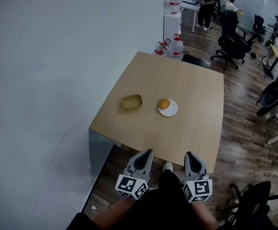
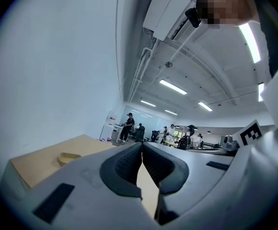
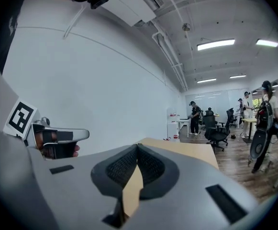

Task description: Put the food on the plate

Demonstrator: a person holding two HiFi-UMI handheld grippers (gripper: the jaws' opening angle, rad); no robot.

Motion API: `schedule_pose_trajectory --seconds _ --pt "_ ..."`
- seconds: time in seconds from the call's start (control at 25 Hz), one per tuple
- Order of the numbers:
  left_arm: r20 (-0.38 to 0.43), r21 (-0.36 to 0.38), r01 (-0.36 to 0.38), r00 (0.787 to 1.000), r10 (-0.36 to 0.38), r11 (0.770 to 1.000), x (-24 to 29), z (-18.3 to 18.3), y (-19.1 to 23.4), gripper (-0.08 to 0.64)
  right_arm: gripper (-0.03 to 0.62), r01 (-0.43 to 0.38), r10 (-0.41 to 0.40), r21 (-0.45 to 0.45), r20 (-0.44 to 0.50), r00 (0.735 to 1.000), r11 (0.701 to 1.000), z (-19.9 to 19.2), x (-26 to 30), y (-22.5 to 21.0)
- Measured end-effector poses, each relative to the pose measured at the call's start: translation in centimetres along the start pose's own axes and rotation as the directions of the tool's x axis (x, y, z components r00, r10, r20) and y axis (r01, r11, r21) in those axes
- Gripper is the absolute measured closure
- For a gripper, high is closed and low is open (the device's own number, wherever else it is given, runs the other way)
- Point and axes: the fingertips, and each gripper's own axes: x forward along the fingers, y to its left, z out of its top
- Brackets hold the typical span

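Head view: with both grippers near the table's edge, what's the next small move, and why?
Probably just rest: the bun already sits on the white plate, the yellow tray looks empty, and the left gripper and right gripper are both shut, holding nothing.

The food (image 1: 164,104) on the plate (image 1: 172,112) is too small to tell its kind.
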Motion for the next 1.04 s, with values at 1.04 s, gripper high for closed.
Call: schedule_pose_trajectory --seconds 1.04 --pt "-0.071 0.05 -0.051 0.996 0.055 0.997 3.6 -2.1 2.1 0.543 0.532 -0.011 0.012 -0.006 0.014 1.0 1.0 0.3 3.5 -1.5"
